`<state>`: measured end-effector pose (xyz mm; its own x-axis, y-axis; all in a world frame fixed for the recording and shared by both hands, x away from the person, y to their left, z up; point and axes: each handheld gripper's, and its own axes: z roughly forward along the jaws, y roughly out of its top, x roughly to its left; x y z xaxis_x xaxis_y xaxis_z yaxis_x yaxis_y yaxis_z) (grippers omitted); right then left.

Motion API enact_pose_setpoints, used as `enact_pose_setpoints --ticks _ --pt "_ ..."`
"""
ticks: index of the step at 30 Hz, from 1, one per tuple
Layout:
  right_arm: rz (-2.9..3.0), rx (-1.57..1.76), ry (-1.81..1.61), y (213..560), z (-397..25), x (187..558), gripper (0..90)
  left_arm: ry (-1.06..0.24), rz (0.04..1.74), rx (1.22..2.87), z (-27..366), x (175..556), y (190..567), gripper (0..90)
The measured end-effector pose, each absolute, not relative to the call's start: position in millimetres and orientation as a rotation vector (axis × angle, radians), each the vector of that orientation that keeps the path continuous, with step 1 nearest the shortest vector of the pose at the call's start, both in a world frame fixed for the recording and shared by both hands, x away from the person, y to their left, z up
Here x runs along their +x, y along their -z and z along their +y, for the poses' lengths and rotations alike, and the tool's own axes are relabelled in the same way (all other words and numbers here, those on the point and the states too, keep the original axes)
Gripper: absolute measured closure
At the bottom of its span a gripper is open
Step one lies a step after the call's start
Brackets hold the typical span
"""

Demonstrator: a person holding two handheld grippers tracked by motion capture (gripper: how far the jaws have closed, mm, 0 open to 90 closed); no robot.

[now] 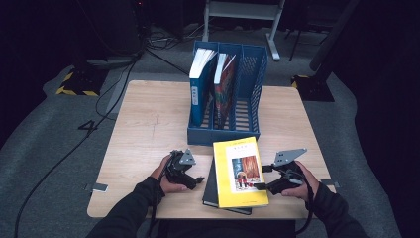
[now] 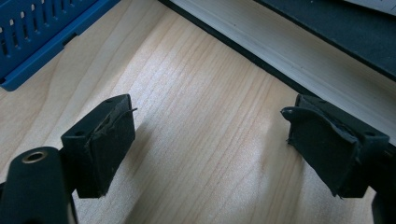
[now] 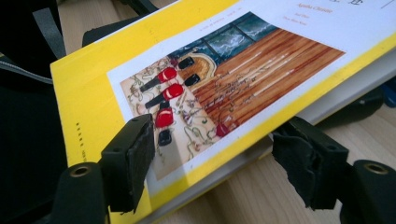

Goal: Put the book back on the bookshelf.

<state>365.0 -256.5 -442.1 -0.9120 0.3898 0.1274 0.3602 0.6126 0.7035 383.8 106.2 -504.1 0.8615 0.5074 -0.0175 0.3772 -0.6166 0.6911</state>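
- Yellow book point(image 1: 240, 172) lying on top of a black book point(image 1: 212, 186) at the near edge of the wooden table point(image 1: 148, 124), just in front of the blue file rack point(image 1: 252, 79)
- Right gripper point(image 1: 267, 177) at the yellow book's right edge; jaws spread wide in the right gripper view, 1 pad above the cover and 1 below the edge, cover point(image 3: 196, 93) between them, not clamped
- Contact between pads and cover hard to judge; lower pad seems apart from the page block
- Left gripper point(image 1: 197, 179) just left of the black book; jaws wide apart over bare wood, holding nothing
- Left gripper view: black book's page edge point(image 2: 299, 51) cut off at top right, rack corner point(image 2: 37, 42) cut off at top left
- 2 books standing tilted in the rack's left compartments: blue point(image 1: 200, 84), red-patterned point(image 1: 225, 87); spine text too small to read
- Black book mostly hidden under the yellow one
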Motion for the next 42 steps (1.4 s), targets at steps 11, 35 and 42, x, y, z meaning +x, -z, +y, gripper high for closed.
enact_pose_setpoints --ticks 11,35,42 --pt "2.811 0.619 -1.306 447 -238 382 50.1 -0.227 0.620 2.310 103 389 504 15.2" --pt "2.770 0.546 -1.476 455 -213 389 68.6 -0.221 0.608 2.246 90 404 498 51.1" --pt "2.710 0.504 -1.551 449 -217 385 71.7 -0.222 0.570 2.195 93 401 489 61.5"
